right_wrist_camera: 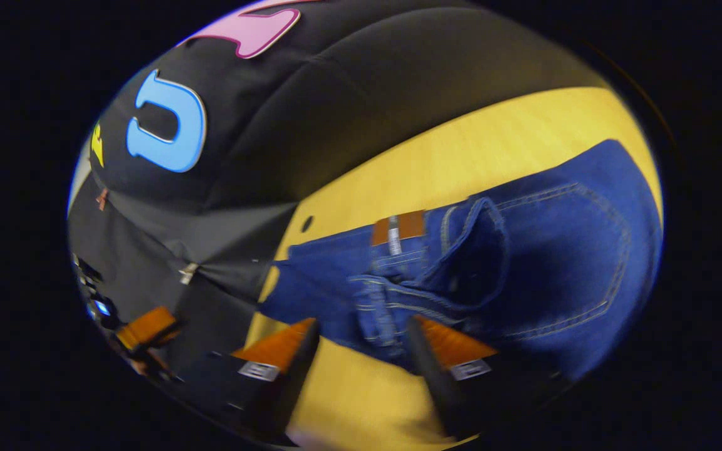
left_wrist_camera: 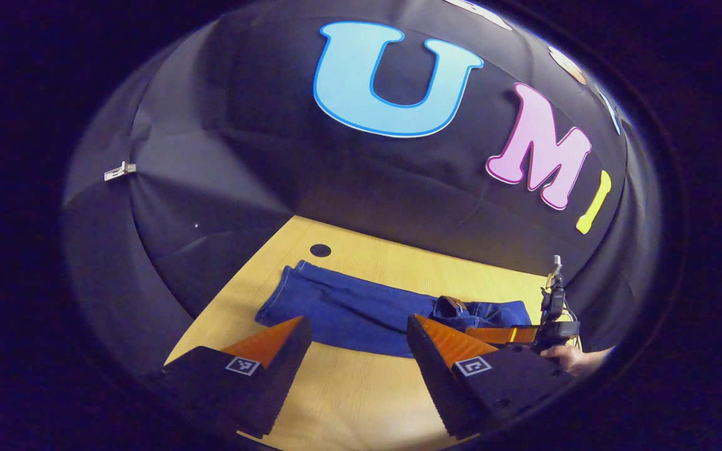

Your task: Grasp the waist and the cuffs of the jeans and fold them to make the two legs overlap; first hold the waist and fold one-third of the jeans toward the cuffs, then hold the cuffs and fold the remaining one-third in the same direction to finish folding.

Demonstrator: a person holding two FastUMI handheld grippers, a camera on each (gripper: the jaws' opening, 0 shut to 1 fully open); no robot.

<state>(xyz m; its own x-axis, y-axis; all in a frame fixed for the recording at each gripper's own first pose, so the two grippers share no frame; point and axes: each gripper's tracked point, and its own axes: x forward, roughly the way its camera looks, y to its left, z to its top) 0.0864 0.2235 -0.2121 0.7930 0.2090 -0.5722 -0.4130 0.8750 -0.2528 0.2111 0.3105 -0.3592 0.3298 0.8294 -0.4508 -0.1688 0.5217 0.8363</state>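
right, the left hand-held gripper (left_wrist_camera: 355,335) hangs wide open with nothing in it, the jeans (left_wrist_camera: 361,310) lying flat just ahead of its tips, cuffs off to its left, likely lined up for the cuff end. the right hand-held gripper (right_wrist_camera: 361,341) is spread open too, empty, the waist (right_wrist_camera: 398,235) and its brown patch right in front, seemingly set to pinch there. underneath, a pale wooden worktop (left_wrist_camera: 348,401); black cloth walls all around.
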